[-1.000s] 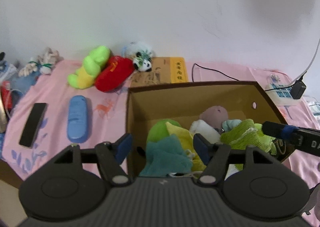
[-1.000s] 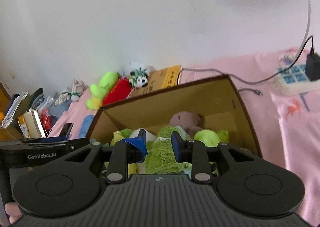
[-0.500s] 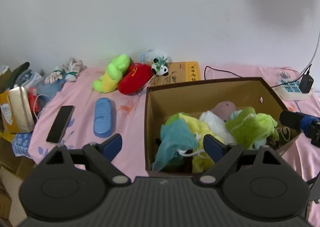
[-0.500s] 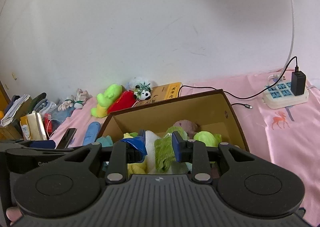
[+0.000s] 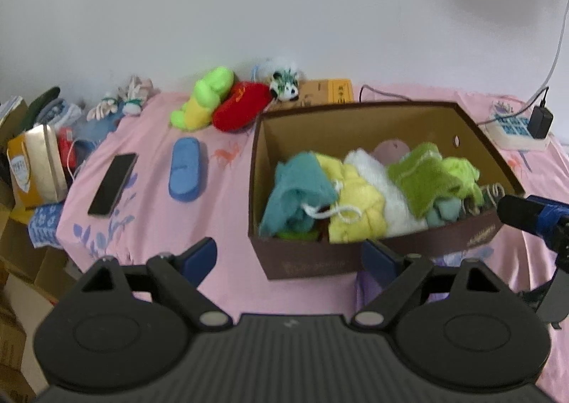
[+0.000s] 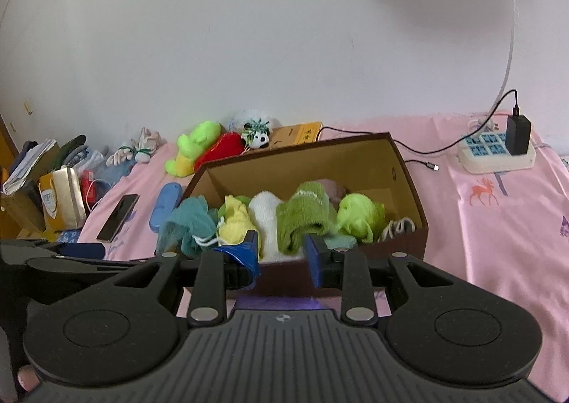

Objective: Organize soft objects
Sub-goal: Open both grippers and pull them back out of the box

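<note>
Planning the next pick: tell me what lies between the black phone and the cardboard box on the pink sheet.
In the left wrist view, a blue slipper-shaped soft object lies between the phone and the box; the rest is bare pink sheet.

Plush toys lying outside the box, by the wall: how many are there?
3: a green-and-yellow plush, a red plush touching its right side, and a small panda plush beside that. More may be hidden behind them.

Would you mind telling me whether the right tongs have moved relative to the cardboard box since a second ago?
Yes. The right tongs have pulled back and up from the cardboard box, releasing the green towel.
</note>
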`<state>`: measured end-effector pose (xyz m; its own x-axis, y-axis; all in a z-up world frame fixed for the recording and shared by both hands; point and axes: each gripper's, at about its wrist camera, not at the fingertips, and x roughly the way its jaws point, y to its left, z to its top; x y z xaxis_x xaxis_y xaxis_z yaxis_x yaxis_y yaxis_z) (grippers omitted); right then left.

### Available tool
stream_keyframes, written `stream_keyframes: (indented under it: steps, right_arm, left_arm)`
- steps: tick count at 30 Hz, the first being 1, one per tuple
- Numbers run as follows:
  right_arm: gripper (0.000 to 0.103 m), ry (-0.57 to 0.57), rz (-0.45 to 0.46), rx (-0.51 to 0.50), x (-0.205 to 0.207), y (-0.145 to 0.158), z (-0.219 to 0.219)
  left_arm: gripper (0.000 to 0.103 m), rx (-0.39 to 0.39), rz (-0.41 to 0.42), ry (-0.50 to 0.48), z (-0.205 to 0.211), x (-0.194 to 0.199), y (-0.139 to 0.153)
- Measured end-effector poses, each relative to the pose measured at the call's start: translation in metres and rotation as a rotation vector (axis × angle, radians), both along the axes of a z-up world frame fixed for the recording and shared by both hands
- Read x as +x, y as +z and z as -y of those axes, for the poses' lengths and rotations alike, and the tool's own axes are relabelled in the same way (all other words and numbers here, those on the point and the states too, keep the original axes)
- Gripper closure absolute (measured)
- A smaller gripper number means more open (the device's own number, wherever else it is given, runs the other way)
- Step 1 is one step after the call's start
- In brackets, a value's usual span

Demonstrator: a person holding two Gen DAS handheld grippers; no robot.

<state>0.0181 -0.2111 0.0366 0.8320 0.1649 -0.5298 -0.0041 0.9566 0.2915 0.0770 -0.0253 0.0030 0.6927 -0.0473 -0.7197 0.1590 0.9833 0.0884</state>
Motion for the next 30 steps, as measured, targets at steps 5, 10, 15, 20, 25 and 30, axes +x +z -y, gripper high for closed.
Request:
stream_keyframes:
  steps: [5,10,15,20,25,30]
  right_arm:
    - [0.091,0.007,-0.022,-0.005,-0.01,-0.004,-0.001]
    - [0.091,0.013,-0.054,-0.001,-0.017,-0.008,-0.001]
    - [0.091,0.019,-0.088,-0.007,-0.022,-0.015,-0.002]
    - [0.091,0.03,-0.123,0.004,-0.029,-0.022,0.001]
    - [0.091,0.033,-0.144,0.01,-0.036,-0.027,0.004]
    - [0.091,0.036,-0.173,0.035,-0.04,-0.031,0.011]
  left_arm:
    - [0.014,-0.004,-0.051,0.011,0.0,-0.006,-0.009]
    - [0.014,0.007,-0.081,0.036,-0.001,-0.01,-0.017]
    - [0.014,0.019,-0.089,0.057,0.0,-0.013,-0.021]
    - [0.014,0.038,-0.084,0.059,0.003,-0.017,-0.024]
    - [0.014,0.051,-0.083,0.056,0.008,-0.023,-0.025]
    - [0.014,0.052,-0.094,0.05,0.014,-0.028,-0.027]
